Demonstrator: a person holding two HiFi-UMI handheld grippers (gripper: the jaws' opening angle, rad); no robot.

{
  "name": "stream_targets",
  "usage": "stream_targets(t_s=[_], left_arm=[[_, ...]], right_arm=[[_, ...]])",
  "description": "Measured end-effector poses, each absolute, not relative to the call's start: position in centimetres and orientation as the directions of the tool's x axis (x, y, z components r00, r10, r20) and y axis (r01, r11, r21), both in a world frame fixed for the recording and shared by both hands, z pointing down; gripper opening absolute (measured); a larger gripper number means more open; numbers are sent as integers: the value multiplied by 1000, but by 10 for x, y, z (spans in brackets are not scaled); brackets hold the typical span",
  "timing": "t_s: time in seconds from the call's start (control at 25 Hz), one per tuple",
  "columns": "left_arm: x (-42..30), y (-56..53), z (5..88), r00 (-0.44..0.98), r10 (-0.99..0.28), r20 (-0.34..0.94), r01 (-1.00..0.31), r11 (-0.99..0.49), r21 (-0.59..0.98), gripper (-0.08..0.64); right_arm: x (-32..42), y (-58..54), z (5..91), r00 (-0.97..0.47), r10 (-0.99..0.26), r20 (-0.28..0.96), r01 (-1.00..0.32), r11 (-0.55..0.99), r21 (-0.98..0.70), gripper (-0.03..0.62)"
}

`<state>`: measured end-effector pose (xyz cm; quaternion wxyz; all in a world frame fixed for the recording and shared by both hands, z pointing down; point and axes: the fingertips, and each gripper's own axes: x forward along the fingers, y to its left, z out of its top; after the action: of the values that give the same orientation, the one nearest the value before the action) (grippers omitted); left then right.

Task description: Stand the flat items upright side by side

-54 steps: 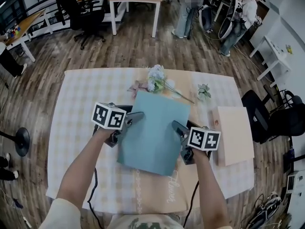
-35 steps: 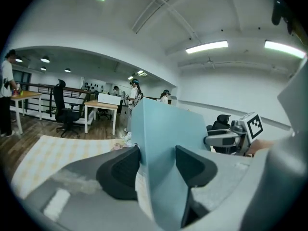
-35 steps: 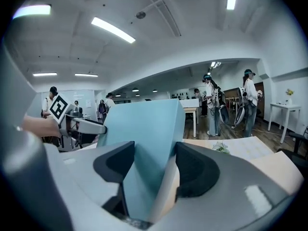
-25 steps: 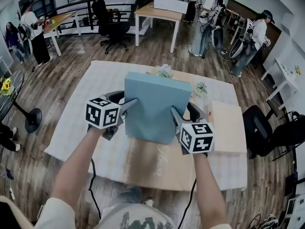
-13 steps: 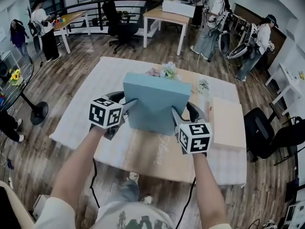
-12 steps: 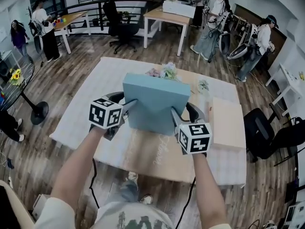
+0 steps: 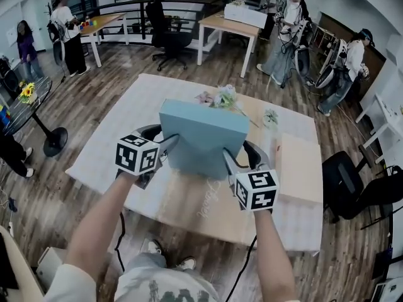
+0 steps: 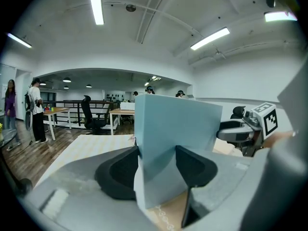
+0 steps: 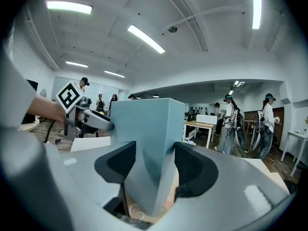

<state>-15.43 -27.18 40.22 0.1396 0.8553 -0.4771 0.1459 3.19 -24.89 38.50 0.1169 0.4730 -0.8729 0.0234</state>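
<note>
Step in hand, we judge: standing the blue box (image 7: 203, 137) on edge. Our left gripper (image 7: 171, 145) clamps its left edge, our right gripper (image 7: 228, 161) its right. The right jaws have just eased open a touch, pads on the box. Forearms reach forward, grippers angled slightly down. Next: seat the bottom edge, release slowly. The beige box (image 7: 306, 168) lies flat right of the right gripper.

Blue board (image 7: 203, 137): raised off the bench, tilted, far edge highest.
Left gripper (image 7: 171, 143): clamped on the board's left edge, marker cube facing up.
Right gripper (image 7: 228, 159): on the board's right edge. Jaws just opening a little, board between them.
Bench (image 7: 119, 137): checked cloth (image 7: 145, 99), with a tan mat (image 7: 195, 200) at the centre.
Beige board (image 7: 301, 168): flat on the bench — right of the right gripper.
Flowers (image 7: 223, 97): lying beyond the blue board.
</note>
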Motion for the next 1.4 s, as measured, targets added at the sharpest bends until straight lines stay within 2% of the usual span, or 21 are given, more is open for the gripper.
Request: stream_targets(t_s=[0.24, 0.44, 0.68, 1.04, 1.4], left_arm=[[-156, -270, 403, 493, -786, 372, -864, -494, 100, 245], [-157, -271, 402, 489, -789, 372, -866, -492, 94, 245], [-157, -272, 404, 486, -790, 375, -867, -489, 92, 245], [-157, -275, 404, 483, -792, 374, -870, -484, 96, 245], [-160, -277, 403, 478, -793, 377, -871, -483, 88, 245]], right_arm=[[32, -252, 387, -617, -755, 222, -769, 638, 34, 285], [31, -264, 395, -698, -671, 251, -691, 723, 11, 365], [17, -280, 413, -811, -498, 308, -543, 836, -79, 431], [-9, -290, 427, -884, -340, 322, -397, 908, -134, 426], [-14, -281, 426, -860, -406, 308, -429, 903, -10, 337]])
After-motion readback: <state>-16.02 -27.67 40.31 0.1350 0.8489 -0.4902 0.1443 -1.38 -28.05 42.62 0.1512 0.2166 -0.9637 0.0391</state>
